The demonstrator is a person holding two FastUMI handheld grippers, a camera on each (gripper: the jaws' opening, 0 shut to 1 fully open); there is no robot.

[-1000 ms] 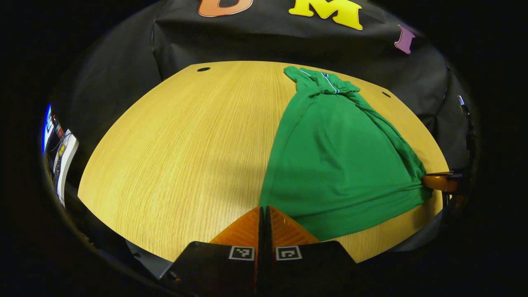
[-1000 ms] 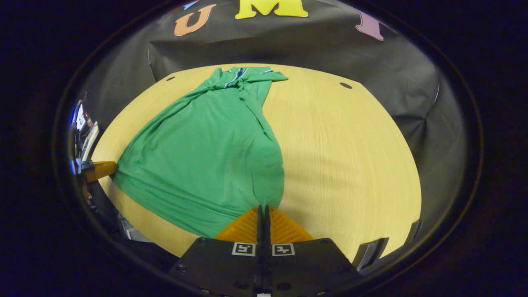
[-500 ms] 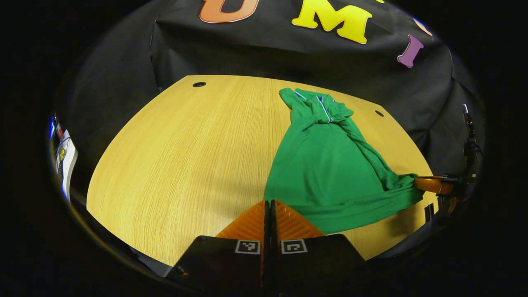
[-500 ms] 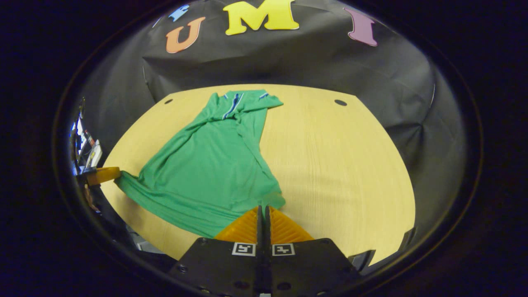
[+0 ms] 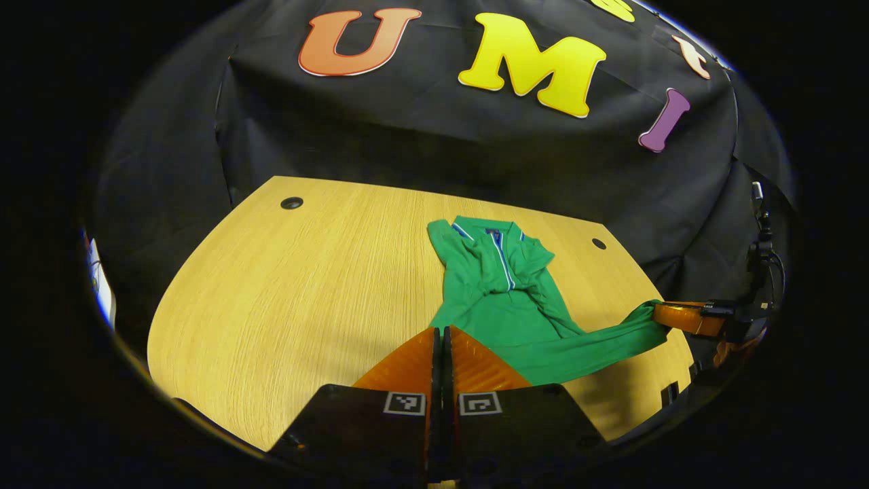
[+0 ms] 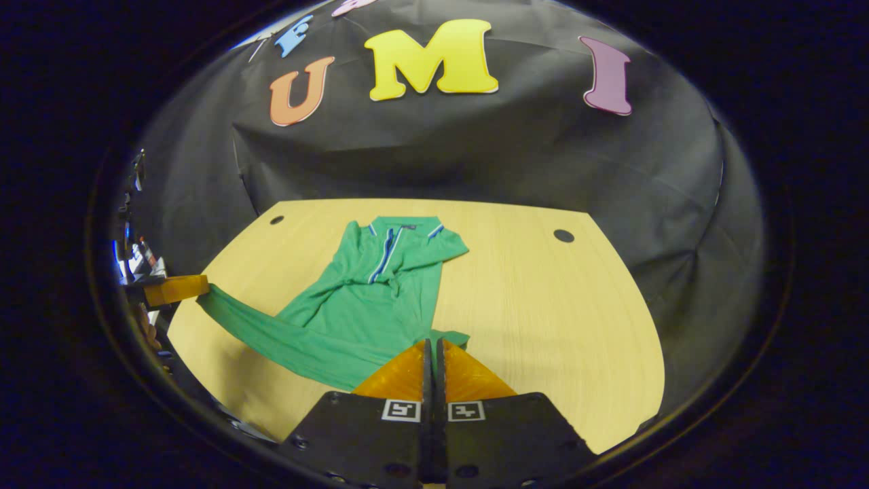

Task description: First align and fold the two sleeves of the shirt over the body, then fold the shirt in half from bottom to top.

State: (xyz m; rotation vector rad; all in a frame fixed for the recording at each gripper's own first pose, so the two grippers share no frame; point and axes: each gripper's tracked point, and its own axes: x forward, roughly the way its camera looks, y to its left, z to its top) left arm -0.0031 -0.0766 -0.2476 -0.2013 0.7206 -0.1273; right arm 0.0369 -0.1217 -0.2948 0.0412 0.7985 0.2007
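Both grippers, left (image 5: 441, 331) and right (image 6: 431, 343), pinched on shirt (image 5: 506, 299) hem corners, hem lifted off table (image 5: 305, 272), likely for bottom-to-top fold.

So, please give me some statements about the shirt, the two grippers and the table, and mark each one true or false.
1. The left gripper and the right gripper each pinch the hem of the green shirt. True.
2. The shirt's collar points toward the booth wall. True.
3. The shirt lies flat and fully spread on the table. False: its bottom edge is lifted off the wood, stretched between the grippers.
4. The shirt is red. False: it is green with blue and white trim.
5. The wooden table has round holes near its far corners. True.
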